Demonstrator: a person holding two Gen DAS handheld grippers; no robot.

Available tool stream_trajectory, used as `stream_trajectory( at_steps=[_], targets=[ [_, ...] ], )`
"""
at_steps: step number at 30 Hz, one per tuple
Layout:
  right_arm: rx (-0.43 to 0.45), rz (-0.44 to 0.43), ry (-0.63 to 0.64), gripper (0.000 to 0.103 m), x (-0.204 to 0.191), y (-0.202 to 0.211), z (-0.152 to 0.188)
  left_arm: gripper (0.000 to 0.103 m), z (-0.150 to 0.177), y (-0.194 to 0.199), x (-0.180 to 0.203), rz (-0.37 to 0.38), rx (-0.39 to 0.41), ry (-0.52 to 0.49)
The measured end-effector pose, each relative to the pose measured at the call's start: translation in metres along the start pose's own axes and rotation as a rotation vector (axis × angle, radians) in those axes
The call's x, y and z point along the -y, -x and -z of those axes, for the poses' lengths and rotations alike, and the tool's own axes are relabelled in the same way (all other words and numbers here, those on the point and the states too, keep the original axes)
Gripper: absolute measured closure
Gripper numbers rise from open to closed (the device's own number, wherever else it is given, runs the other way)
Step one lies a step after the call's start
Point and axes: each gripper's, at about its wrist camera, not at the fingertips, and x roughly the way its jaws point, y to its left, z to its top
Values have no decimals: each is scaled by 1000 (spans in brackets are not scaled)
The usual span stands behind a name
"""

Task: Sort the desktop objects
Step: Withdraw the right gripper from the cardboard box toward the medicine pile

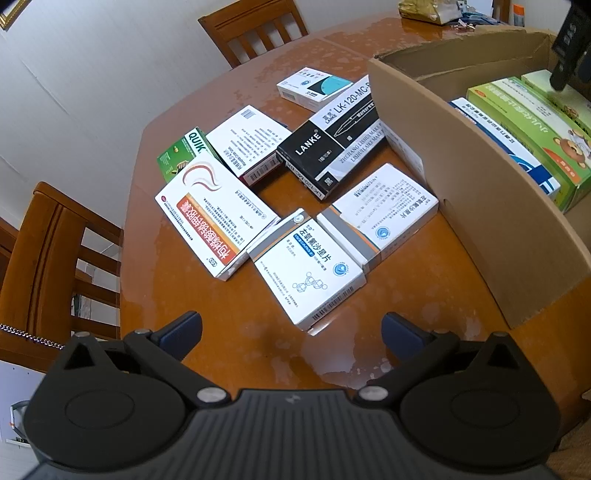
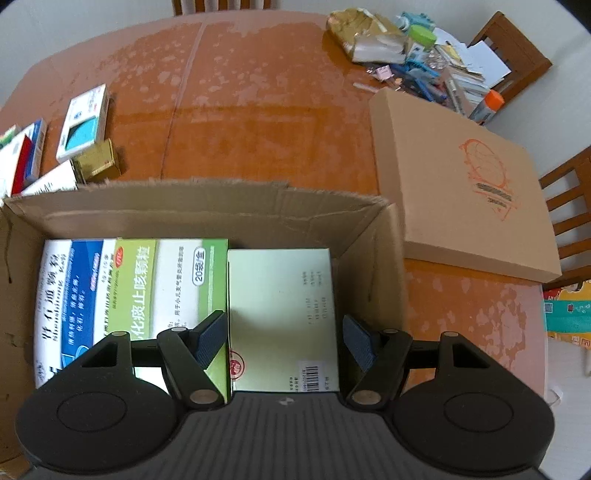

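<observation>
My left gripper (image 1: 291, 325) hangs open over the brown table (image 1: 229, 354), nothing between its jaws. Just ahead lie several medicine boxes: a white one with a blue logo (image 1: 308, 266), a grey-banded one (image 1: 384, 210), a white-and-orange one (image 1: 214, 214) and a black LANKE pen box (image 1: 325, 147). The open cardboard carton (image 1: 480, 184) stands to their right. My right gripper (image 2: 283, 325) is open above the carton (image 2: 221, 214). Below its jaws a pale green box (image 2: 280, 302) lies flat beside a green box (image 2: 155, 280) and a blue-and-white box (image 2: 70, 295).
A flat brown carton (image 2: 461, 177) lies right of the open one. A heap of pens, papers and bags (image 2: 406, 48) fills the far right of the table. Wooden chairs (image 1: 55, 266) (image 1: 255, 26) stand around it. A small gold box (image 2: 96, 162) sits behind the carton's far wall.
</observation>
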Motion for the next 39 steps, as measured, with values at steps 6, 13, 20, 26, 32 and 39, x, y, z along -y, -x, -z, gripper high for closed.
stream_trajectory(
  at_steps=[6, 13, 20, 26, 32, 39],
  targets=[
    [6, -139, -67, 13, 8, 30, 0, 0, -1, 1, 0, 0, 2, -2],
    [-203, -416, -211, 12, 15, 19, 17, 0, 0, 1, -5, 1, 6, 12],
    [-299, -439, -294, 12, 20, -3, 42, 0, 1, 0, -5, 6, 4, 10],
    [-270, -440, -323, 12, 19, -16, 46, 0, 1, 0, -4, 3, 2, -9],
    [-242, -449, -289, 12, 15, -3, 42, 0, 1, 0, -6, -2, 3, -8],
    [-188, -615, -216, 11, -23, 23, 27, 0, 0, 1, -3, 2, 8, -19]
  ],
)
